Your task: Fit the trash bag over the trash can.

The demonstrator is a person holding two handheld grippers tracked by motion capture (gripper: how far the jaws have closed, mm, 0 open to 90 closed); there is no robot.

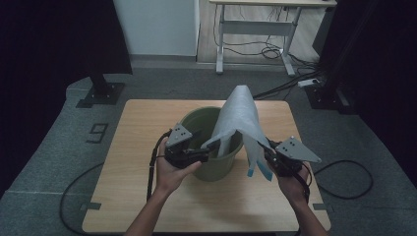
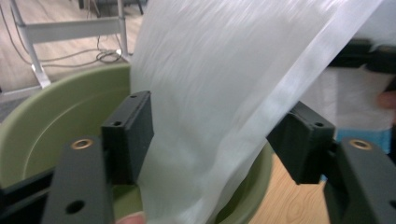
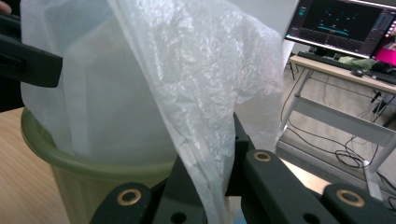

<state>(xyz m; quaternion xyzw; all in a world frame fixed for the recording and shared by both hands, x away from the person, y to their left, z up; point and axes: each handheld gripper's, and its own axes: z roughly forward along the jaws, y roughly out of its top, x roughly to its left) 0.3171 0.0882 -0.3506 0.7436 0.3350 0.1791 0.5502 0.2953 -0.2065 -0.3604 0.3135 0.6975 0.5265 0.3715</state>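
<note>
High view shows a square light wooden table [image 1: 142,196] on grey carpet, and near its middle stands a round olive-green plastic bin [image 1: 216,164]. Rising out of the bin is a translucent white plastic bag [image 1: 241,113], drawn up into a tall peak above the rim, with its lower edge hanging down over the bin's right side, where blue handle strips [image 1: 258,169] dangle.

2 hand-held grippers work on it. Left gripper [image 1: 204,150] sits at the bin's near-left rim; in the left gripper view its 2 black jaws stand apart with a sheet of the bag [image 2: 219,93] running between them, brushing the left pad while the right pad stands clear, so it is not clamped. Right gripper [image 1: 268,152] hovers just beside the bin's right side; in the right gripper view its jaws are pinched together on a gathered fold of the bag [image 3: 196,116], which climbs from them over the green rim [image 3: 93,163].
</note>
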